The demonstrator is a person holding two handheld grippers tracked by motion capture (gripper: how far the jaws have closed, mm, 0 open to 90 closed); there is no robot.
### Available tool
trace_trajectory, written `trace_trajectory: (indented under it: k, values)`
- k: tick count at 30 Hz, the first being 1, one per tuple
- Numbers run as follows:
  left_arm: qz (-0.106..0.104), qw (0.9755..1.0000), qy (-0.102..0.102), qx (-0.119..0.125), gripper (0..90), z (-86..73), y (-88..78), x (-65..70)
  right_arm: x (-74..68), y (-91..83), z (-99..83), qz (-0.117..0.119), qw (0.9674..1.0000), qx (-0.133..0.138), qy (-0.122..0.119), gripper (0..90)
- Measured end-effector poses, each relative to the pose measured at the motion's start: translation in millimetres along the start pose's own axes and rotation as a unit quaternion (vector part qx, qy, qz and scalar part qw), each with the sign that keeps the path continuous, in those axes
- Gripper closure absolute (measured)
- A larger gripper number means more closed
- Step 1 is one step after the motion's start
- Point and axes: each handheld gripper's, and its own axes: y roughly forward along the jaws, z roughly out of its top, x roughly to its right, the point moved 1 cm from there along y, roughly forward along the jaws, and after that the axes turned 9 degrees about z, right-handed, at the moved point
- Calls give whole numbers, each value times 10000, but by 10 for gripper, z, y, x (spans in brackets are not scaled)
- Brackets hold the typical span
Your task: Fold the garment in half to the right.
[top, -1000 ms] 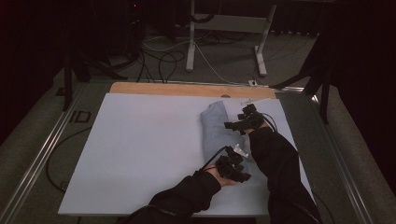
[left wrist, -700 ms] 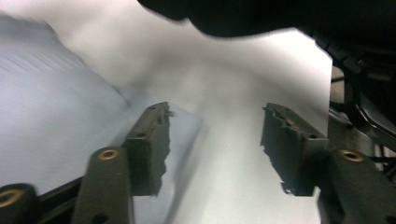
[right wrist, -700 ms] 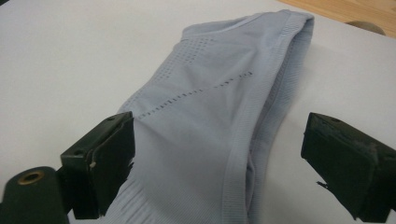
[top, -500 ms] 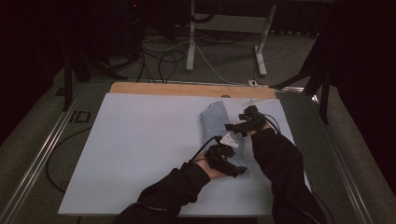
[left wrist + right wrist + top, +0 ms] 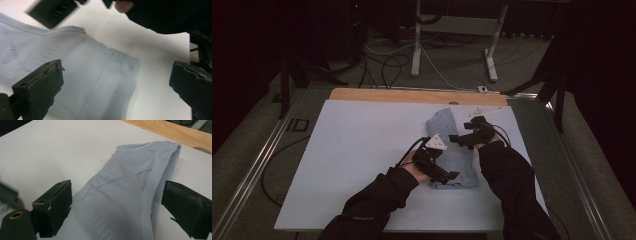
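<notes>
While the folded pale blue garment [image 5: 452, 150] lies flat on the white table sheet [image 5: 362, 150], toward the sheet's right half and short of the wooden strip [image 5: 412, 96] along its far edge, both grippers are held just above it. The left gripper [image 5: 443, 173] is seen over the garment's near end, carried by a forearm in a dark sleeve [image 5: 377, 195] that reaches in diagonally from the garment's near left, the hand angled so that the tool points across the cloth. Its jaws have just been opening and are spread wide, with nothing pressed between them; only the cloth is seen beneath them in the left gripper view. The right gripper [image 5: 462, 139] is held at the garment's right edge, near its middle, pointing across it from the right. Its jaws are likewise parted and released, the garment's far, perforated part lying below them untouched.
</notes>
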Motion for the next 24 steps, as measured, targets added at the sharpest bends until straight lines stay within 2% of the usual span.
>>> trace_trajectory:
  k: [6,13,17,24]
  values:
    - [-123,9999,16,32,0,-96,-155,-178,-133,8,-21,63,9998,-6,-180,97]
    - [-16,9999,14,145,0,-201,-366,-335,-258,-24,-63,171,9992,93,-353,97]
    - [79,9998,12,201,0,-275,-511,-423,-303,-67,-108,209,9990,167,-368,97]
    - [267,9994,0,209,0,-399,-736,-550,-320,-127,-230,228,9987,211,-394,97]
